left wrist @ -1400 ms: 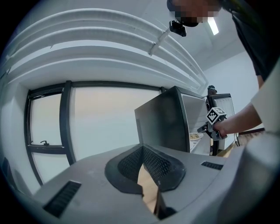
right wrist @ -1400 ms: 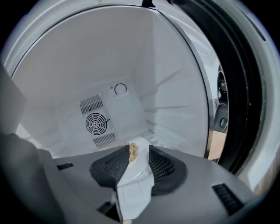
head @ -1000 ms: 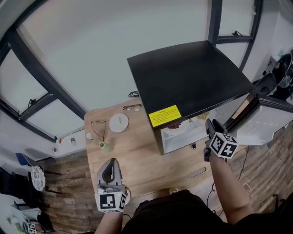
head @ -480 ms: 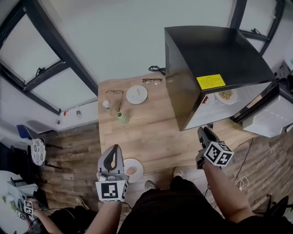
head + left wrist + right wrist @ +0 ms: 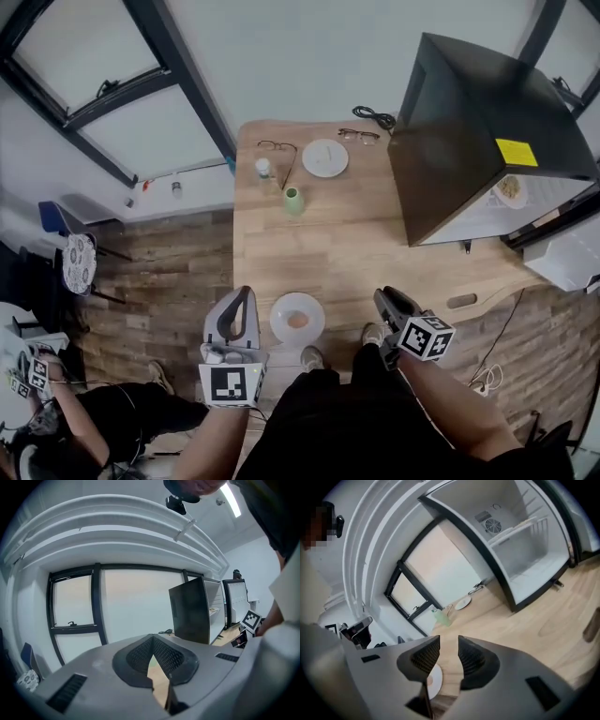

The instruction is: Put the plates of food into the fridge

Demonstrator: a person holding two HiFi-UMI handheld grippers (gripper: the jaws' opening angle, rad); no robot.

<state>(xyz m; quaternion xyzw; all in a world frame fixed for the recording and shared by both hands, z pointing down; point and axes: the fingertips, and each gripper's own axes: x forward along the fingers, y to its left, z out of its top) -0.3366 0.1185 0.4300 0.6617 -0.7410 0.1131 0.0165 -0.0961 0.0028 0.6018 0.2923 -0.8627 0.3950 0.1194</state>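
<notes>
Now the plate [image 5: 297,319] of food, maybe an egg, sits at the table's [image 5: 356,244] near edge, between the grippers. Left gripper [image 5: 244,293] is closed and empty. Right gripper [image 5: 383,296] is narrowly apart, its jaws just closing on nothing. Bare wood runs to the open fridge [image 5: 469,122].

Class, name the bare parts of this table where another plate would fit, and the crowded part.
Bare: the middle strip between the green cup and the near plate, and the stretch before the fridge. Crowded: the far end, by the glasses, bottle and far plate.

The wooden table [image 5: 347,234] bears a fridge [image 5: 478,131], near plate [image 5: 297,319], far plate [image 5: 324,157], green cup [image 5: 293,200].
</notes>
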